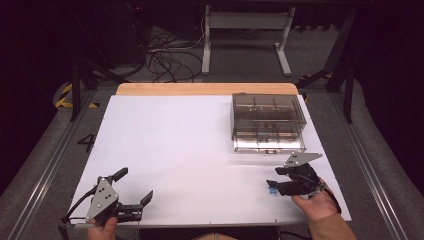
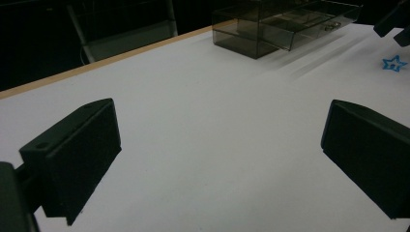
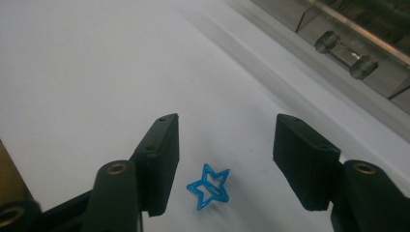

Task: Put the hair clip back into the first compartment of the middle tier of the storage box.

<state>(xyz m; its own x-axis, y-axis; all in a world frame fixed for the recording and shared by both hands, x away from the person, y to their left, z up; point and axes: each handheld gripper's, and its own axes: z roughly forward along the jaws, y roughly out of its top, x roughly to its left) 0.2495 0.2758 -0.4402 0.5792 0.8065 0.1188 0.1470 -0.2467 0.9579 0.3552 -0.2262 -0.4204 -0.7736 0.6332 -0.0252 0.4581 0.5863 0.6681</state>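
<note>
Lying flat on the white counter [image 1: 190, 150] between the released, unclenched jaws of the right gripper [image 3: 225, 159], small blue openwork plastic star [image 3: 209, 187]; left gripper [image 1: 134, 186] spread wide, holding nothing.

A lab: dark room, floor cables [image 1: 167, 60], rails [image 1: 42, 172].

A white desk [image 1: 190, 145] with a wooden strip along its far edge carries a smoky clear drawer box [image 1: 268, 122] at its far right. A small blue star [image 3: 209, 186] lies flat on the white top, nearer the right front corner.
</note>
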